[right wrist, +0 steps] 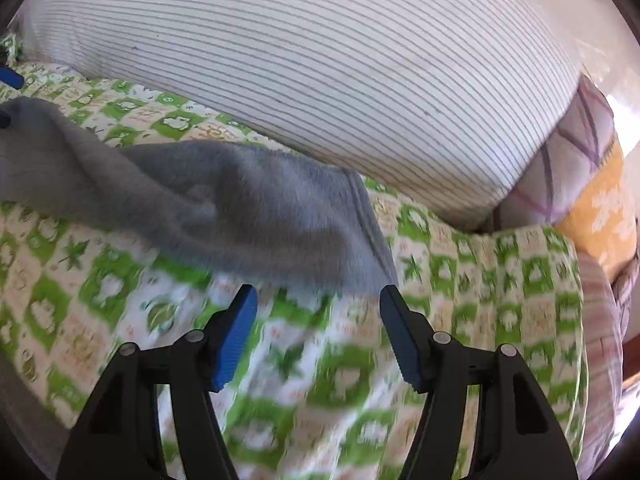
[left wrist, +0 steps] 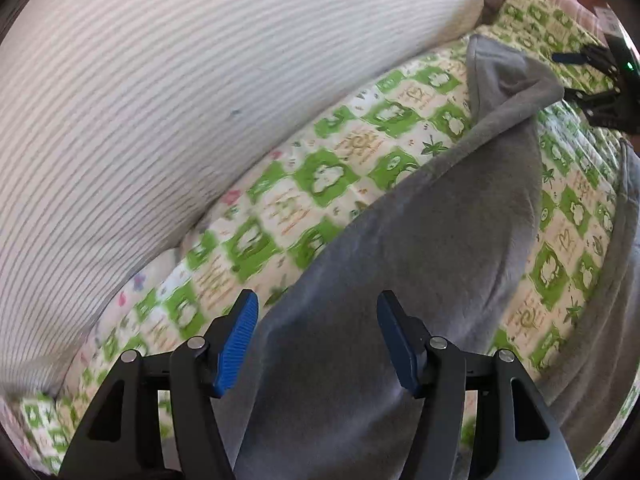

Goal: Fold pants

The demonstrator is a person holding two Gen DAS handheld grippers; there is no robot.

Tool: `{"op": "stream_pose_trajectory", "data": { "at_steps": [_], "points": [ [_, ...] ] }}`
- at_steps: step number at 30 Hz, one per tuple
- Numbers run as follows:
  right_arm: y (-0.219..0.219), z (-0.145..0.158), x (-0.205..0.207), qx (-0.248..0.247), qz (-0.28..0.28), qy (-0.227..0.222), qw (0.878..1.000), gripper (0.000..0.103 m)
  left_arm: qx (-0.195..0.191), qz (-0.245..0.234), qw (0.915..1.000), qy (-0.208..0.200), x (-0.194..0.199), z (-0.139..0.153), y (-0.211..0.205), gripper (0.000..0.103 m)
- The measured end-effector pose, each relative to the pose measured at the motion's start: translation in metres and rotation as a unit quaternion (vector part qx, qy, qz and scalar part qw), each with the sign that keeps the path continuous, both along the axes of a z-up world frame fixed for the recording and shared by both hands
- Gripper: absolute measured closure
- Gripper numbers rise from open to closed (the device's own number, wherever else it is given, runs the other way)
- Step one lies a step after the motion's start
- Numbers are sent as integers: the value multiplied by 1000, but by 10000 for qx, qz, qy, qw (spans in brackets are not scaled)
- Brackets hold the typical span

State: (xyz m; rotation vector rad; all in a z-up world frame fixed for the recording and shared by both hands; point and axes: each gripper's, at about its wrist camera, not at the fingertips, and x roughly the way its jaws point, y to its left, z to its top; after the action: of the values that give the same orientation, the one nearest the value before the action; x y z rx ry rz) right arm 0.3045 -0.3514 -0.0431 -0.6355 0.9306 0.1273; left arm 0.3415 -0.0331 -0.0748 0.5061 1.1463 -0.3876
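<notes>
Grey fleece pants [left wrist: 420, 240] lie across a green-and-cream patterned bedsheet [left wrist: 280, 208]. In the left wrist view my left gripper [left wrist: 316, 340] is open, its blue pads on either side of the grey cloth just below them, holding nothing. My right gripper shows at the far right edge [left wrist: 588, 80], beside the pants' raised far end. In the right wrist view my right gripper [right wrist: 318, 336] is open and empty above the sheet [right wrist: 480, 280], just short of the pants' hem [right wrist: 240, 208]. The left gripper's blue pad shows at the left edge [right wrist: 10, 76].
A large white striped pillow [left wrist: 180, 100] lies along the far side of the bed, also in the right wrist view [right wrist: 320, 72]. Pink plaid and yellow bedding [right wrist: 592, 184] is piled at the right end.
</notes>
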Motion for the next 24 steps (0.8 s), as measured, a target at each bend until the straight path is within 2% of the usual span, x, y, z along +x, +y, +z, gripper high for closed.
{"op": "stream_pose_trajectory", "data": {
  "at_steps": [3,5,6,7,8,9,12,16,19,24],
  "points": [
    [3,-5,14,-67,33,-38,10000,38,202,-276,9994,12,7,-14,-20,41],
    [1,-5,20,148,104,-11,9998,39,327,-360,9988,37,12,-23,-32,41],
    [-3,-3,25,390,152,37,9991,48,378,-403,9985,21,14,-27,-37,42],
    [-6,-2,27,535,142,97,9984,57,382,-430,9983,9,15,-28,-40,56],
    [-10,-2,30,651,50,167,9977,75,217,-473,9986,129,14,-28,-42,71],
    [-13,-1,32,679,-64,188,9975,87,100,-461,9987,212,12,-26,-42,97],
    [-25,10,24,1108,-218,134,9935,94,73,-573,9983,28,-5,-15,-43,99],
    [-37,28,6,1381,-358,74,9897,95,-194,-629,9978,-56,-36,8,-37,100],
    [-39,39,-11,1413,-443,36,9890,95,-502,-671,9964,-121,-70,30,-33,100],
    [-47,53,-38,1339,-605,111,9891,95,-794,-751,9940,-91,-113,53,-34,100]
  ]
}}
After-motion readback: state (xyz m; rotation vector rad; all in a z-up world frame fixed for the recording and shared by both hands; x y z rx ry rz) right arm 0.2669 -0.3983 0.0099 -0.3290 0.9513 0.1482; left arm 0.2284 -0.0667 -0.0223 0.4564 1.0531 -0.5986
